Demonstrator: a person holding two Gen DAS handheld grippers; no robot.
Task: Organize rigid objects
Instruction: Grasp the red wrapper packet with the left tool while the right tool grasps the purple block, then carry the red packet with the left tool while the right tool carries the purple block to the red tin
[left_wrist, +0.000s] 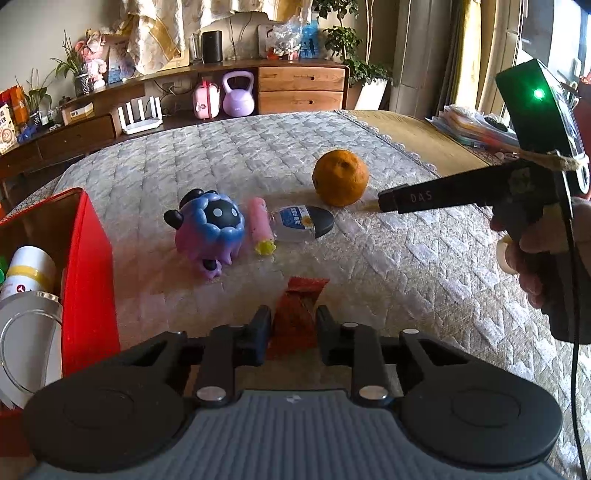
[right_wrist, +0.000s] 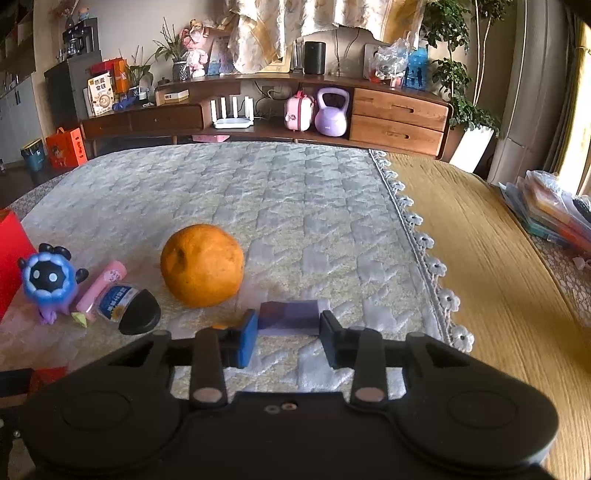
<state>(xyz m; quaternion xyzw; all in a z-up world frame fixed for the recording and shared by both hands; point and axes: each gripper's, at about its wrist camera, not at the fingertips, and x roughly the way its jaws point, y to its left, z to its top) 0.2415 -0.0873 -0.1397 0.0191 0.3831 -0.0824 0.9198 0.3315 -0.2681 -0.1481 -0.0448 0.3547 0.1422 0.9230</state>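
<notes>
A red-orange snack packet (left_wrist: 295, 314) lies on the quilted cloth (left_wrist: 258, 155), and my left gripper (left_wrist: 294, 321) is shut on it, a pad against each side. My right gripper (right_wrist: 288, 330) is shut on a small purple block (right_wrist: 290, 316) that rests on the cloth. In the left wrist view, that right gripper (left_wrist: 391, 201) sits just right of the orange (left_wrist: 340, 178). Left of the orange (right_wrist: 202, 265) lie a clear bottle with a black cap (left_wrist: 301, 223), a pink tube (left_wrist: 260, 221) and a blue and purple toy figure (left_wrist: 208, 229).
An open red box (left_wrist: 88, 273) at the left holds a white bottle (left_wrist: 29, 269) and other items. The lace edge of the cloth (right_wrist: 424, 240) gives way to bare wooden table (right_wrist: 498, 258) with a stack of folders (right_wrist: 554, 214). A sideboard (right_wrist: 395, 118) stands behind.
</notes>
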